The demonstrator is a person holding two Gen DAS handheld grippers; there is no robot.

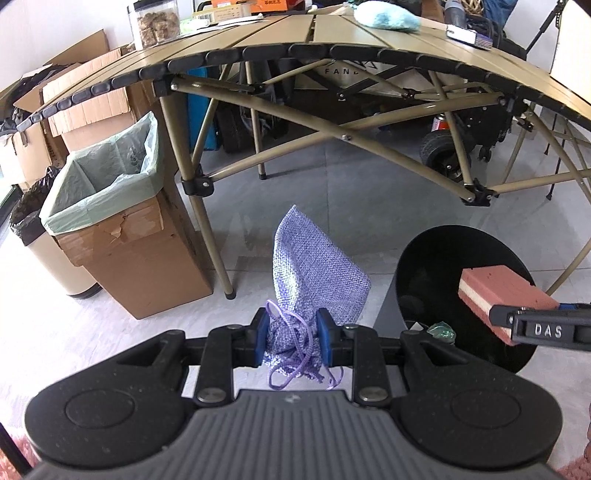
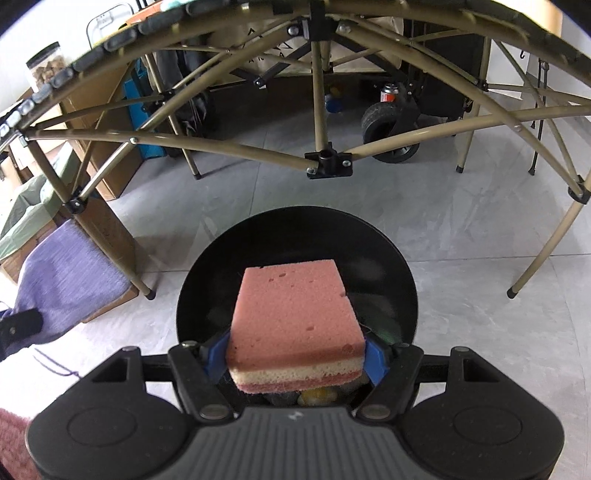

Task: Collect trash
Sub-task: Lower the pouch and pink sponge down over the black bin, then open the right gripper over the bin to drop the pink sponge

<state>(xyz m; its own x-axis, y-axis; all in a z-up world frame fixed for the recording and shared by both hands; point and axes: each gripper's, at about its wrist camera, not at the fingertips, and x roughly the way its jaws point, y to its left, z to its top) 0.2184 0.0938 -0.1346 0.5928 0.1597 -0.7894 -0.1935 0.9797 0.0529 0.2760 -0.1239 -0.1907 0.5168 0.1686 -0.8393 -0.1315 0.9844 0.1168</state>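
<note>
My left gripper [image 1: 292, 339] is shut on a purple woven drawstring pouch [image 1: 314, 273] and holds it up above the floor, left of a round black bin [image 1: 424, 258]. My right gripper [image 2: 297, 354] is shut on a pink and cream layered sponge [image 2: 295, 302], held level over the open black bin [image 2: 207, 288]. In the left wrist view the sponge [image 1: 506, 291] and the right gripper show at the right, over the bin. The pouch [image 2: 70, 277] shows at the left of the right wrist view. Small bits of trash lie inside the bin [image 1: 441, 329].
A cardboard box lined with a green bag [image 1: 110, 177] stands at the left, beside a folding table leg [image 1: 207, 221]. The tan slatted table [image 1: 332, 33] spans overhead with a jar and a blue cloth on it. A small bin with a black liner [image 1: 33, 236] sits far left. A wheeled cart [image 2: 391, 125] stands behind.
</note>
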